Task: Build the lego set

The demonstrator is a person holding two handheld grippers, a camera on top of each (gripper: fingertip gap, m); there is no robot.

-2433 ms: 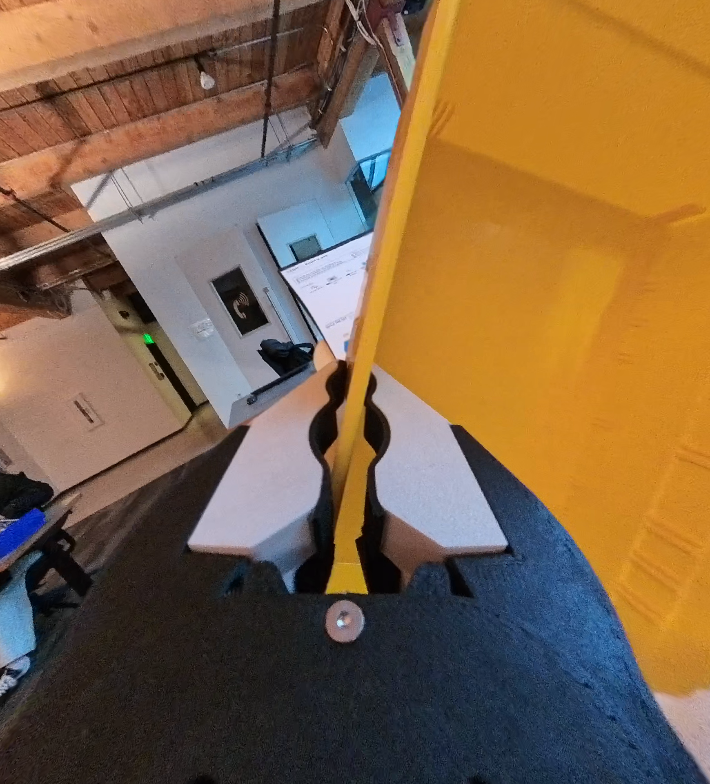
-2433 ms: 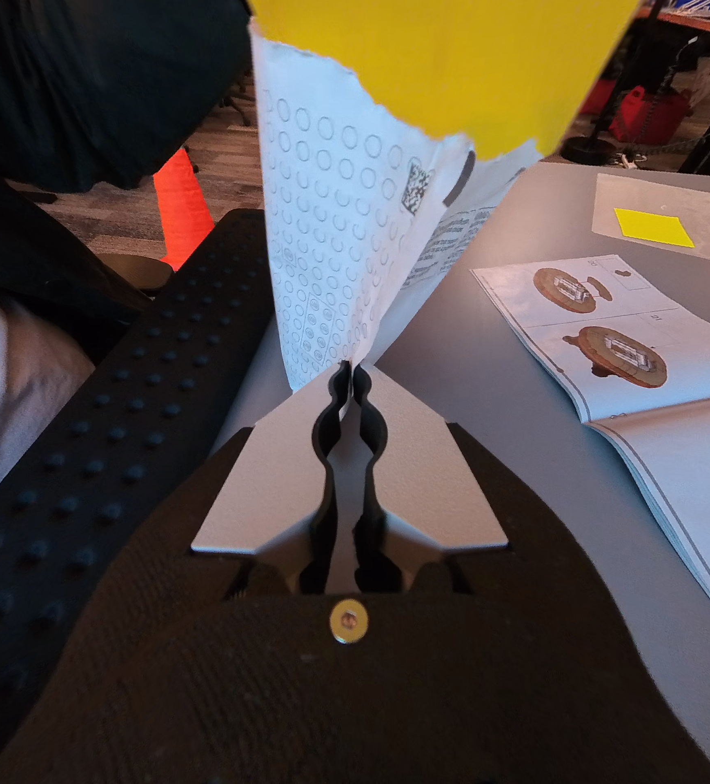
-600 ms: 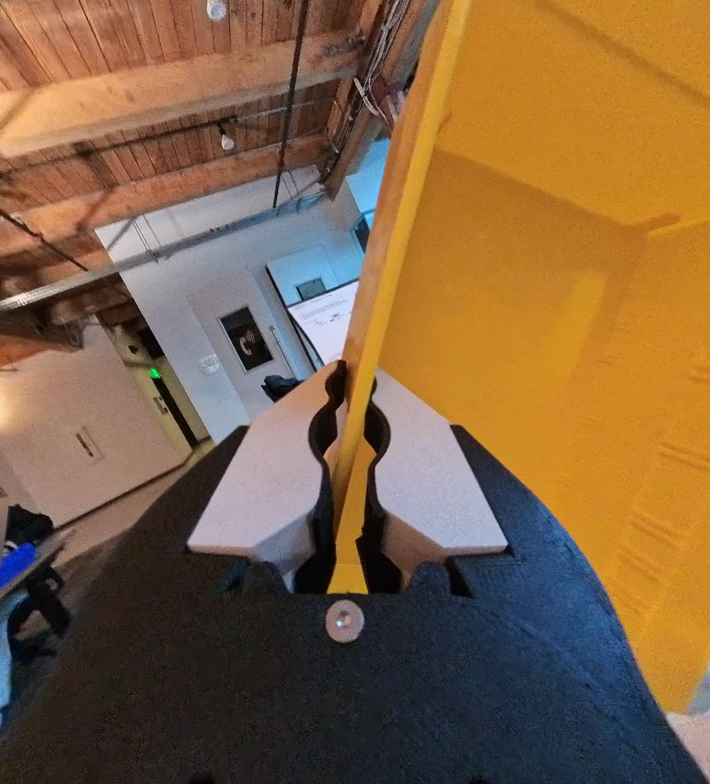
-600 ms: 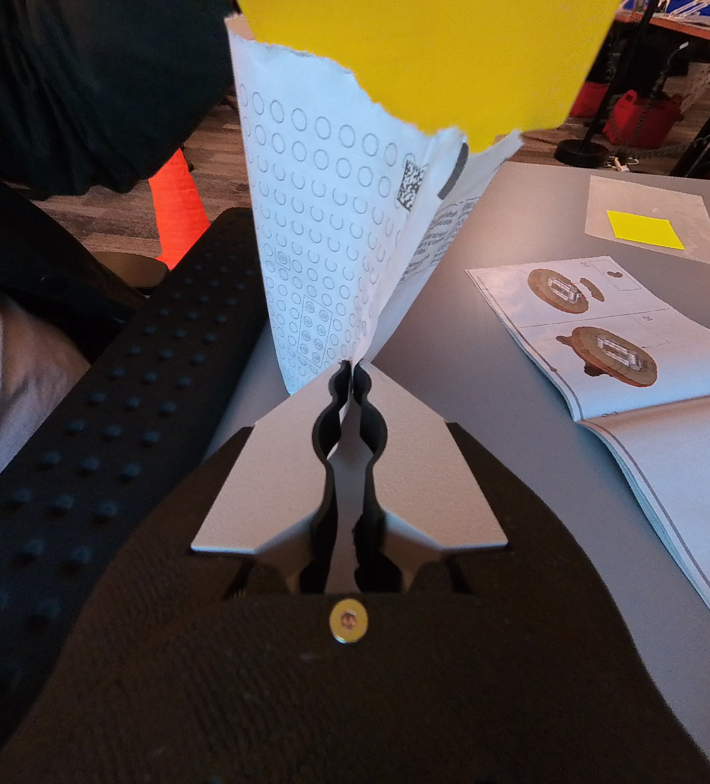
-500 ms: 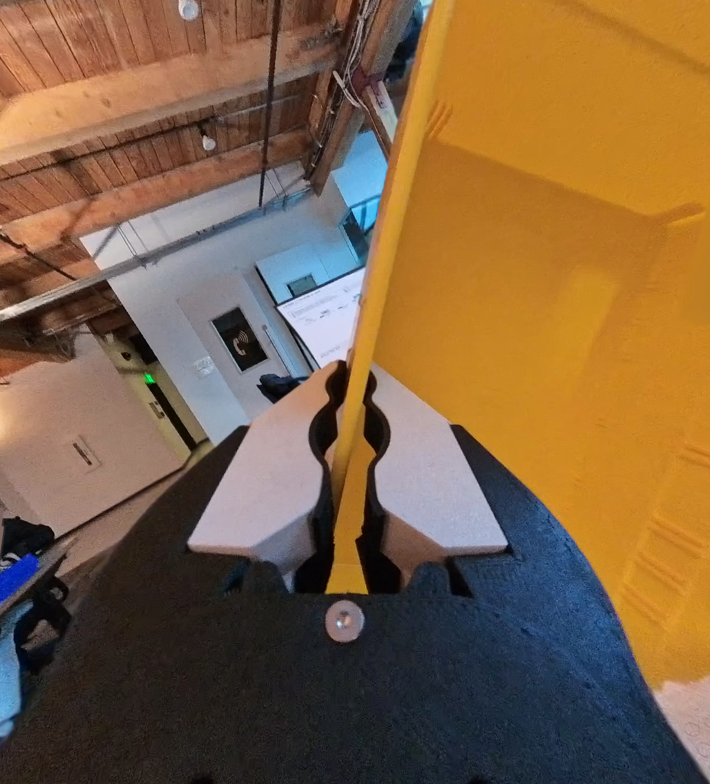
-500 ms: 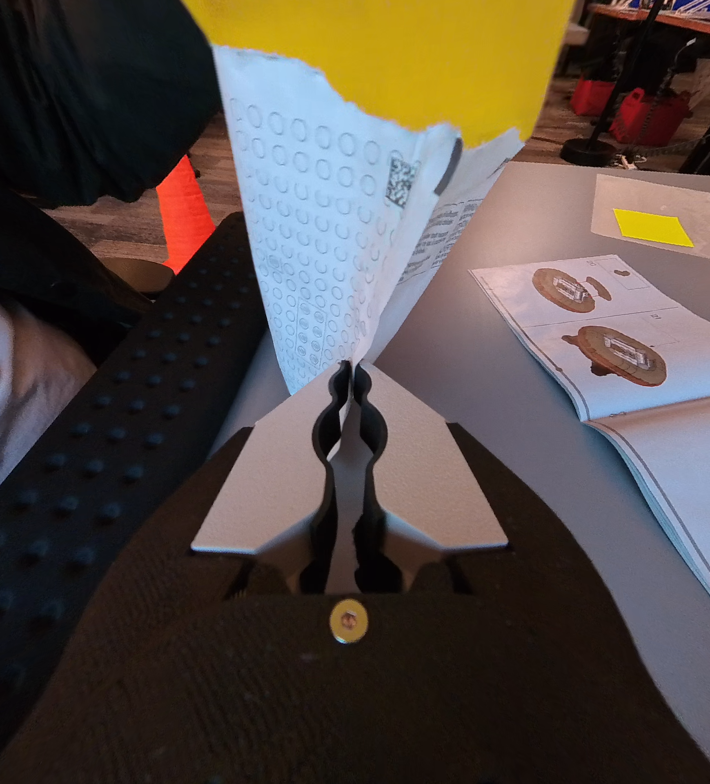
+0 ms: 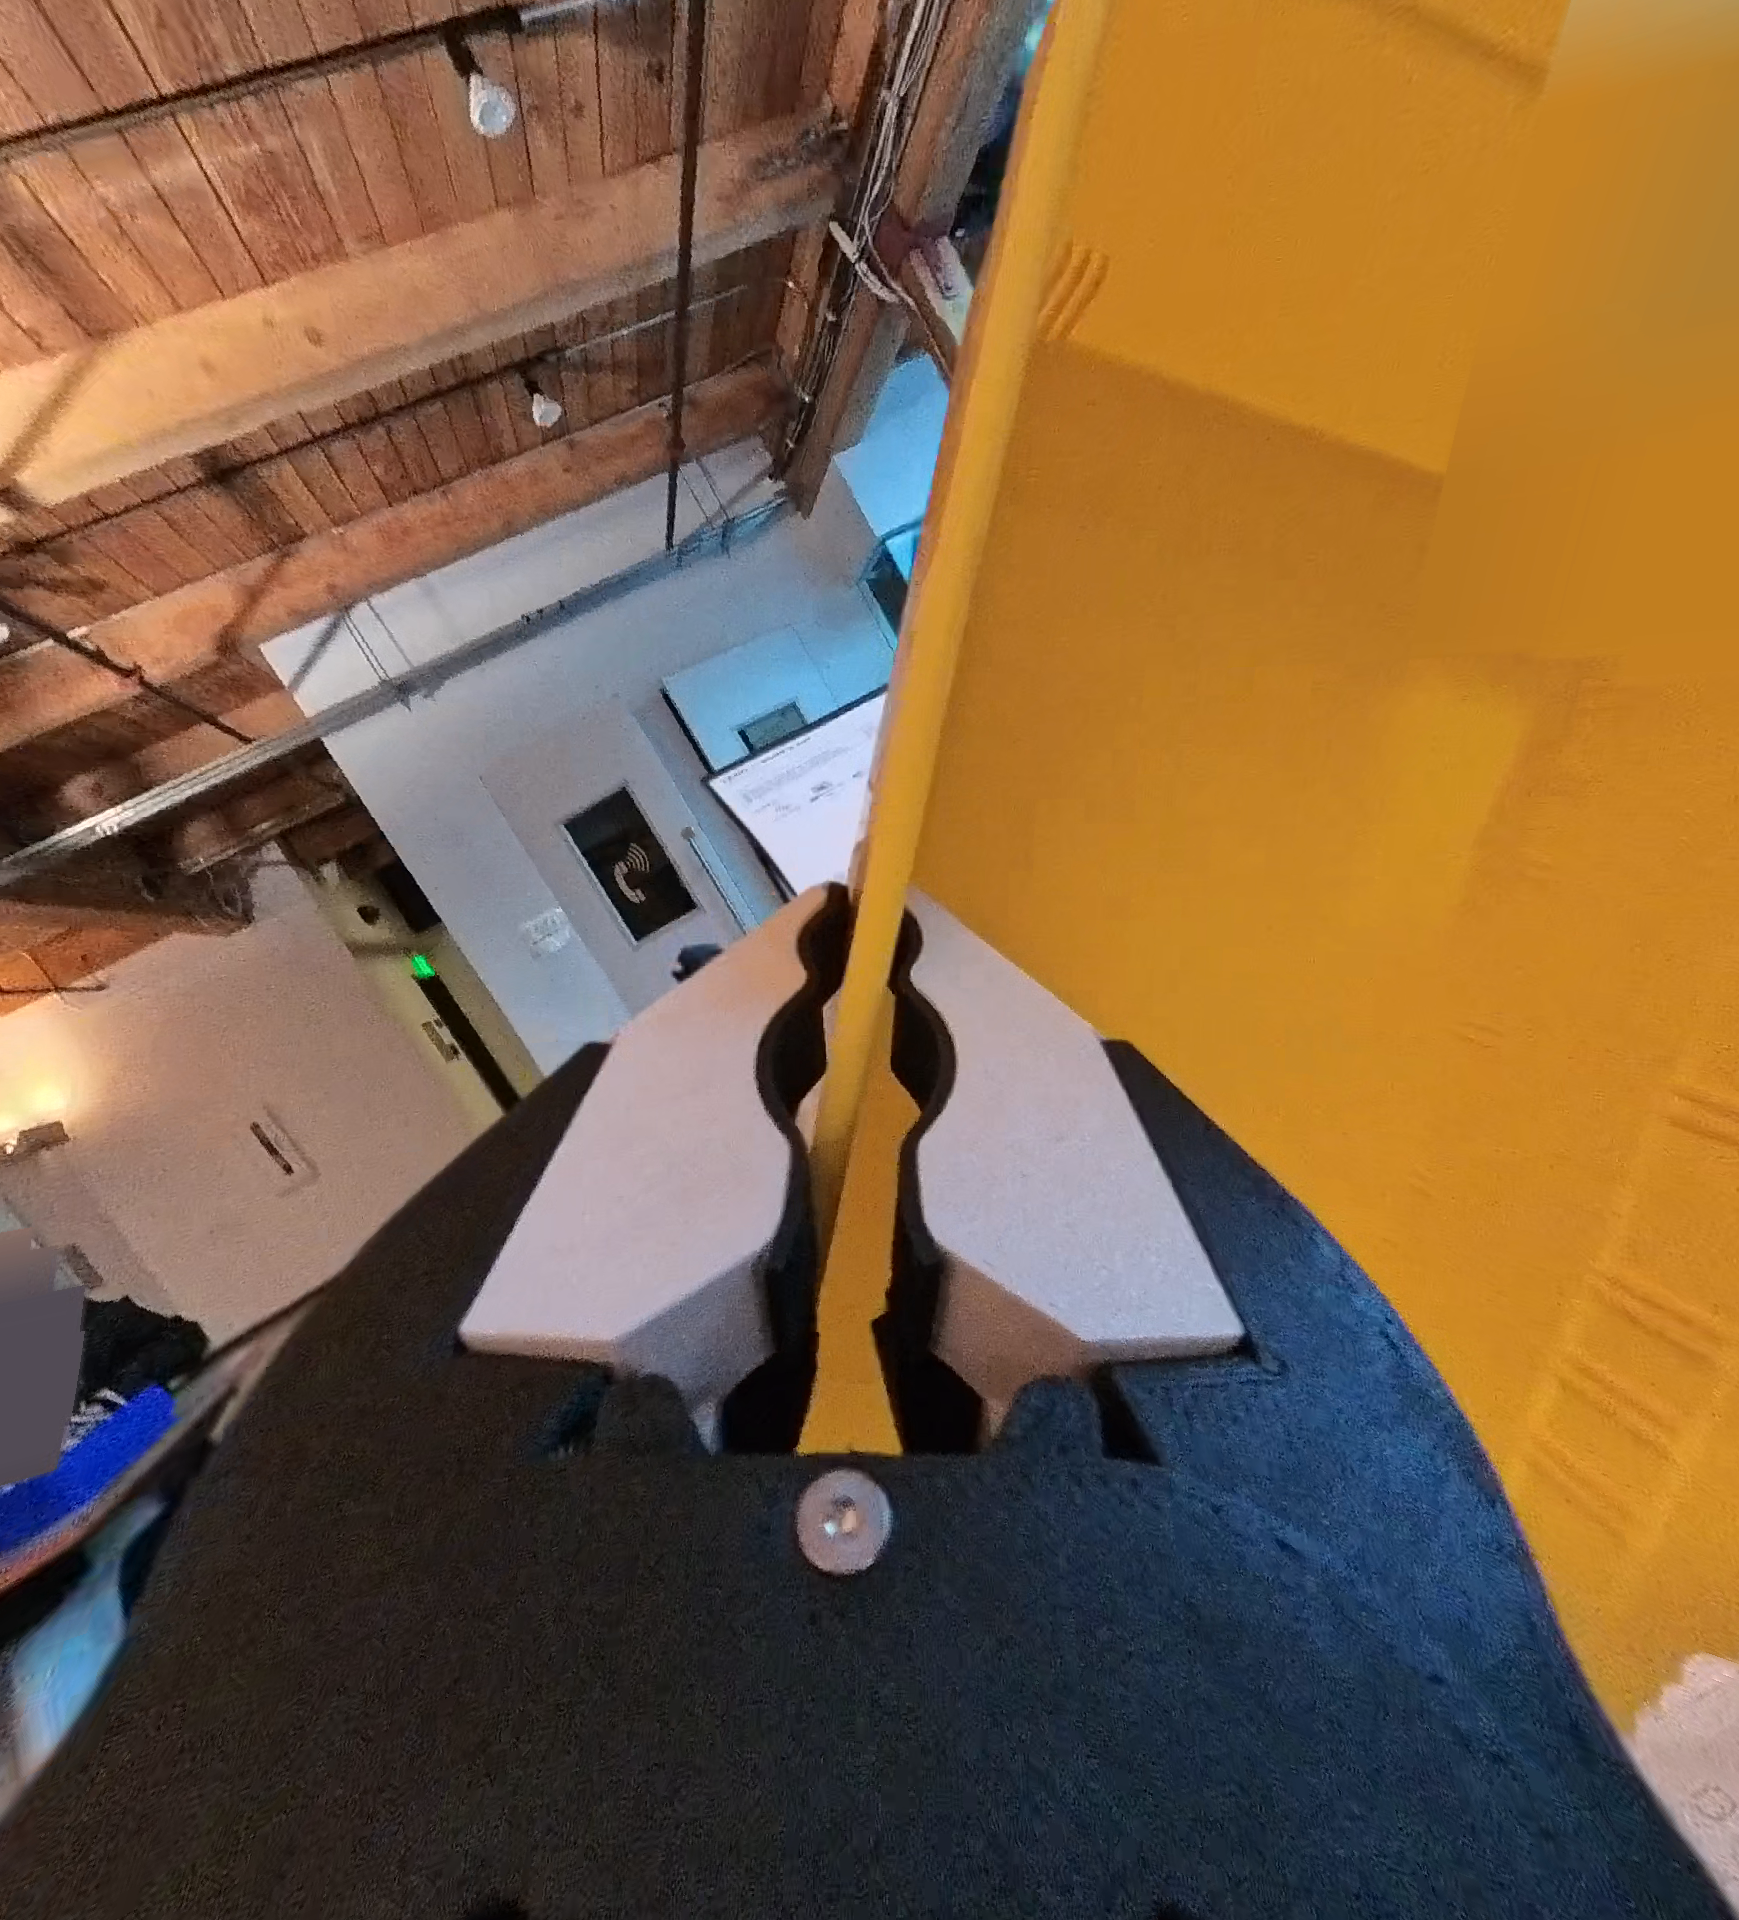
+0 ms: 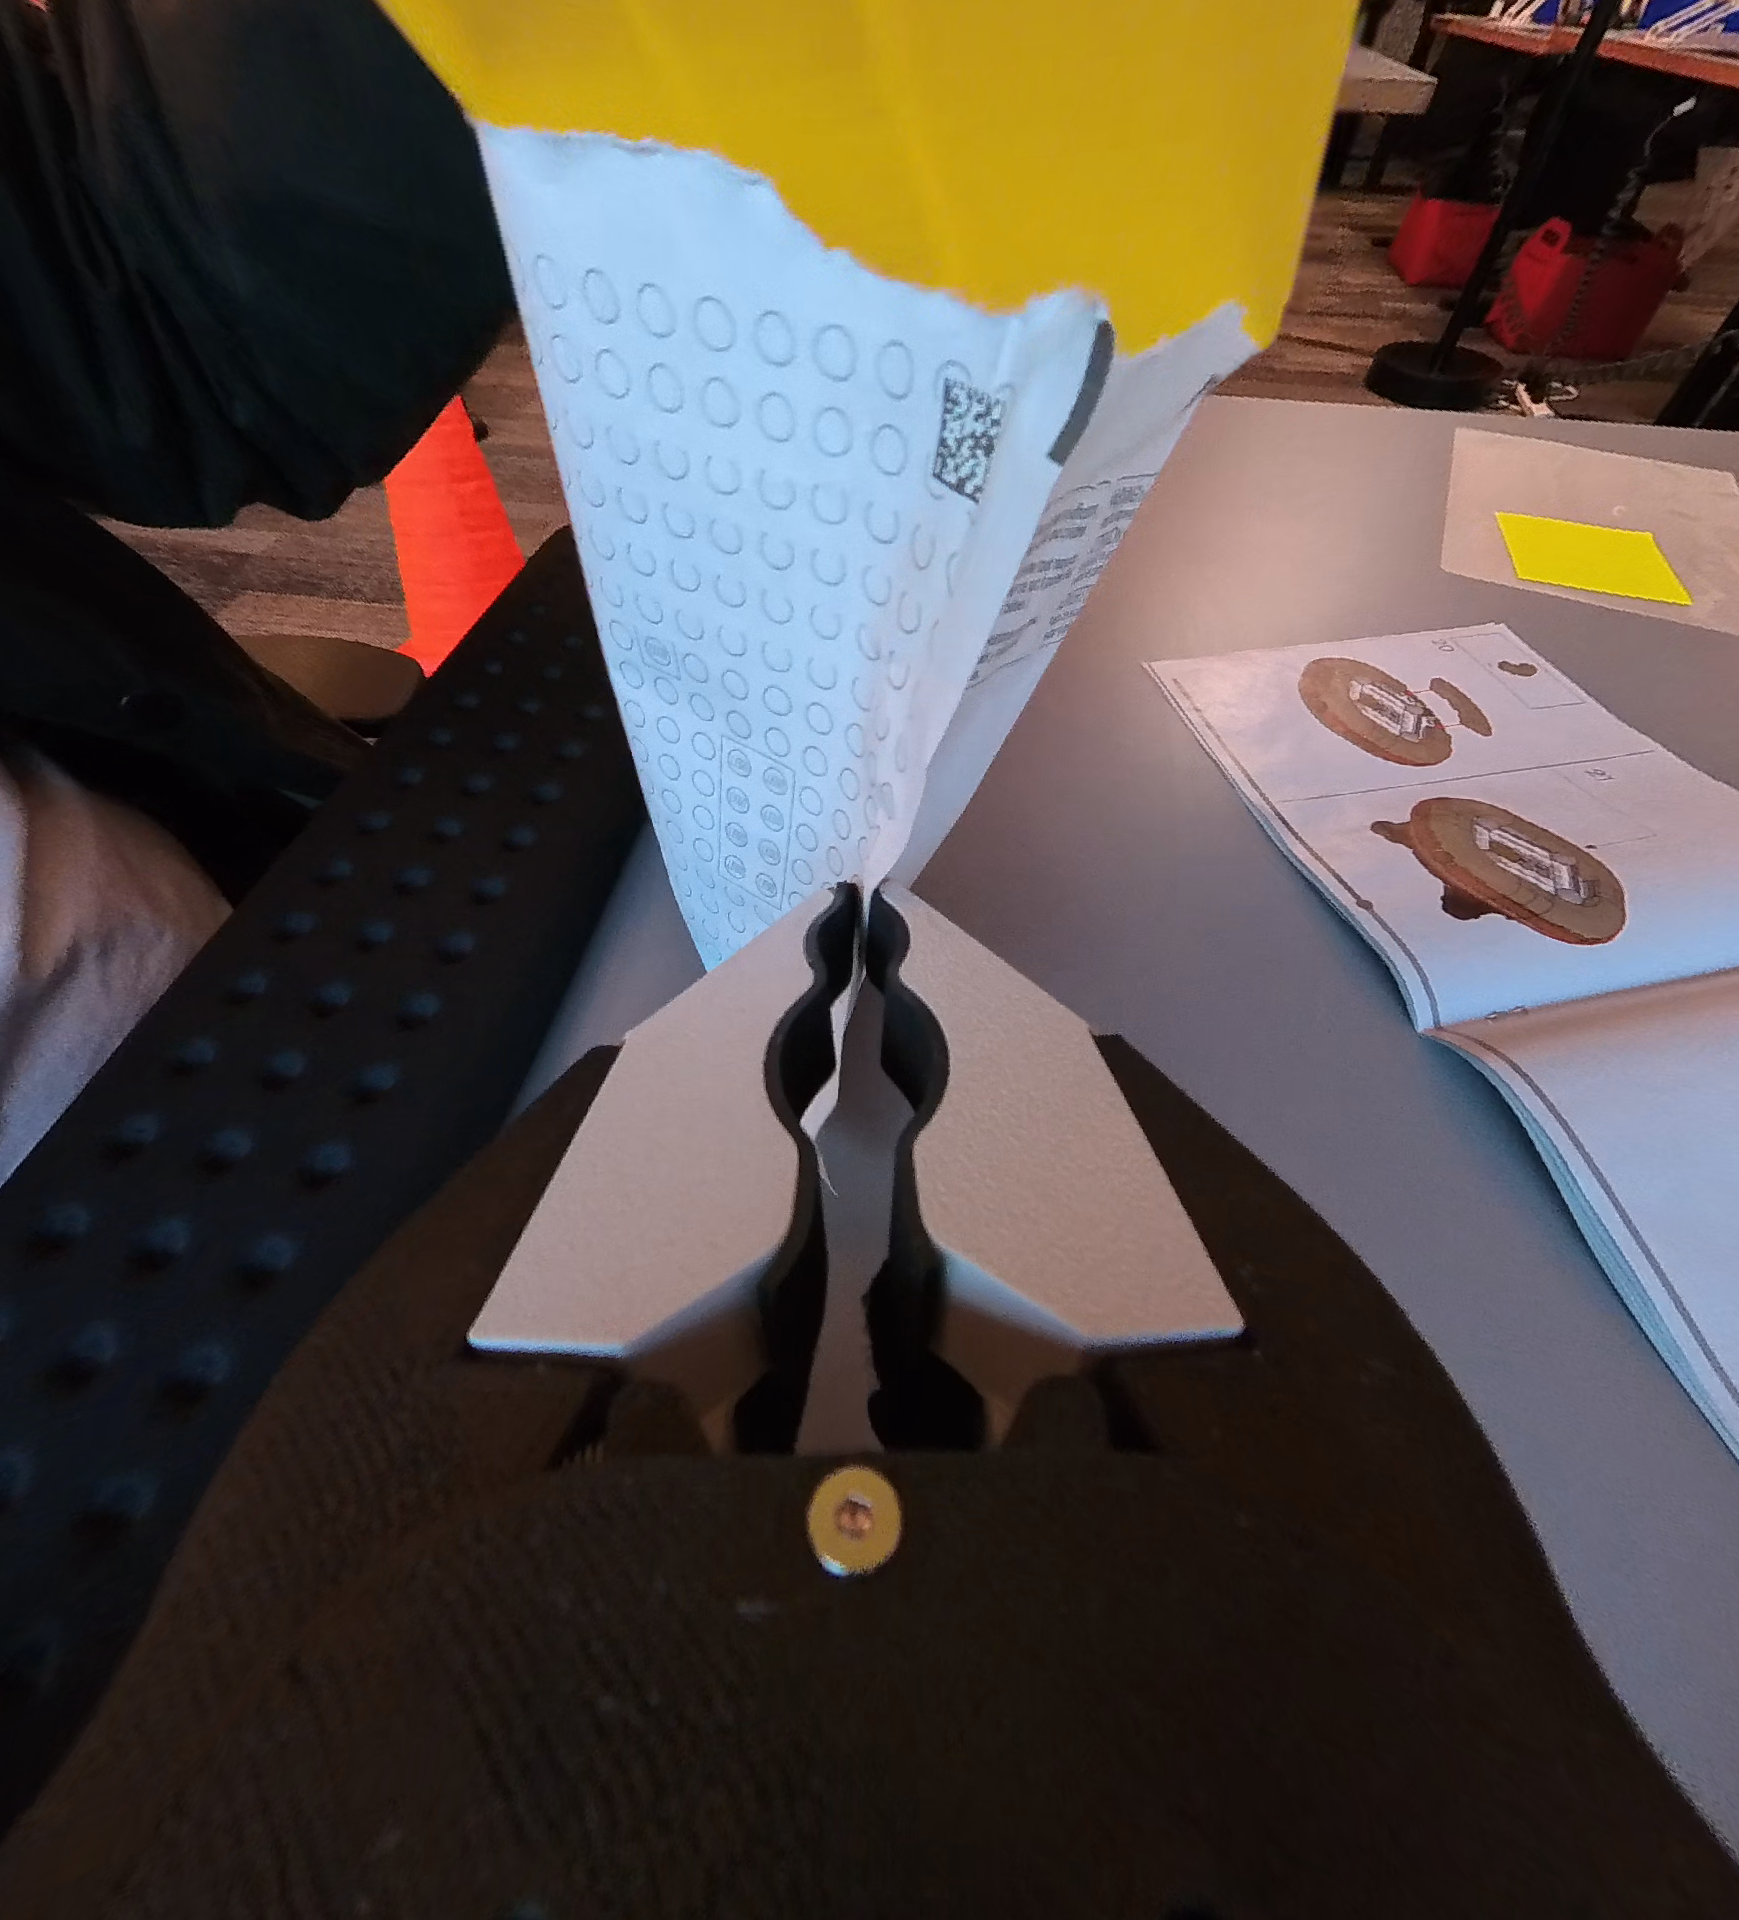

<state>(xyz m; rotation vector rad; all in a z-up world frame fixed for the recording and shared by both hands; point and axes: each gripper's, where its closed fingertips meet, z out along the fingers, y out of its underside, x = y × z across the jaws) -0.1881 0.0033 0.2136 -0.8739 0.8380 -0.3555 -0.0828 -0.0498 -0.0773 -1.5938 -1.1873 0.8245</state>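
The biggest thing in play was the paper parts bag (image 8: 771, 582), yellow at one end and white with a printed ring pattern at the other, held up in the air above the near edge of the grey table (image 8: 1208, 935) and stretched between the two tools. The left gripper (image 7: 860, 935) was pressed together on the yellow end (image 7: 1364, 727), whose edge ran down between its jaws, with that view tilted up toward the wooden ceiling (image 7: 273, 312). The right gripper (image 8: 860, 899) pinched the white end, a thin fold of paper caught right at its tips. The bag looked light, thin and limp, apt to crumple or slip, so I judged the sound holds to be well in from the edges, near the ragged line where yellow met white, which seemed the place it would give. Whatever pieces were inside could not be seen, and a sudden tear might scatter them. To the right on the table lay the open instruction booklet (image 8: 1530, 810), well apart from the bag, and beyond it a clear sleeve holding a small yellow square (image 8: 1592, 556). A black studded pad (image 8: 273, 1039) lay along the left, with an orange cone (image 8: 449, 530) on the floor behind. Nothing stood directly between the grippers and the bag.
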